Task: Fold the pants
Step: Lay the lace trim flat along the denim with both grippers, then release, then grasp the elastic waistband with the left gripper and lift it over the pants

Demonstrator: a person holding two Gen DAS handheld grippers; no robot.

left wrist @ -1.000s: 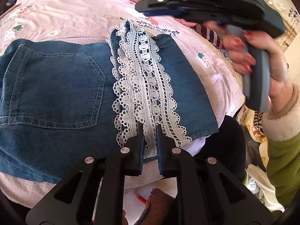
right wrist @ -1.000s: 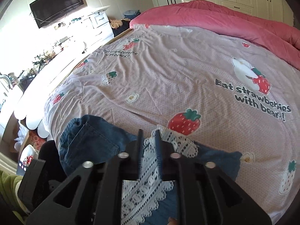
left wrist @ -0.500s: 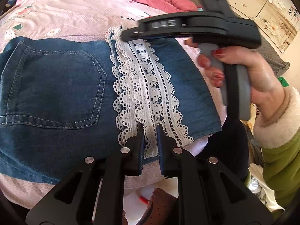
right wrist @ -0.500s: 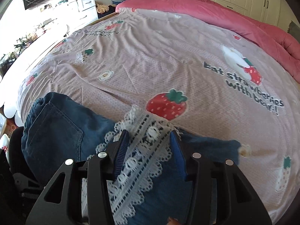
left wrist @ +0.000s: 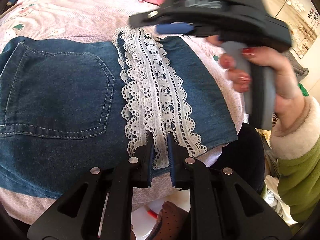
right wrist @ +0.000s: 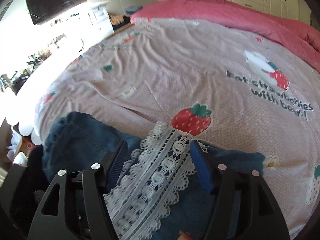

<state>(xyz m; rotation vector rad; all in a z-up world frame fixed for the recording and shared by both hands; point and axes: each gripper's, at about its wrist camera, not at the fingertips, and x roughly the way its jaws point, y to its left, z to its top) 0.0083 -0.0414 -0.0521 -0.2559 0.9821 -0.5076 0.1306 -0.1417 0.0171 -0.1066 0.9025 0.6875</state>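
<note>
Blue denim pants (left wrist: pixel 60 92) with a back pocket and a white lace hem (left wrist: pixel 158 92) lie folded on the bed. My left gripper (left wrist: pixel 160 140) is shut on the near end of the lace hem at the bed's edge. My right gripper (right wrist: pixel 158 148) is open and empty, its fingers spread wide over the far end of the lace hem (right wrist: pixel 160 168). In the left wrist view the right gripper (left wrist: pixel 210 18) hovers above the far end of the hem, held by a hand with red nails.
The bed has a pink strawberry-print sheet (right wrist: pixel 180 70) and a pink quilt (right wrist: pixel 240 14) at the far side. A dark chair (left wrist: pixel 246 156) stands at the bed's edge by the pants. A TV (right wrist: pixel 54 2) and cluttered shelves are at the left.
My right gripper has gone from shut to wide open and lifted slightly over the far end of the lace hem. My left gripper has stayed shut on the near hem.
</note>
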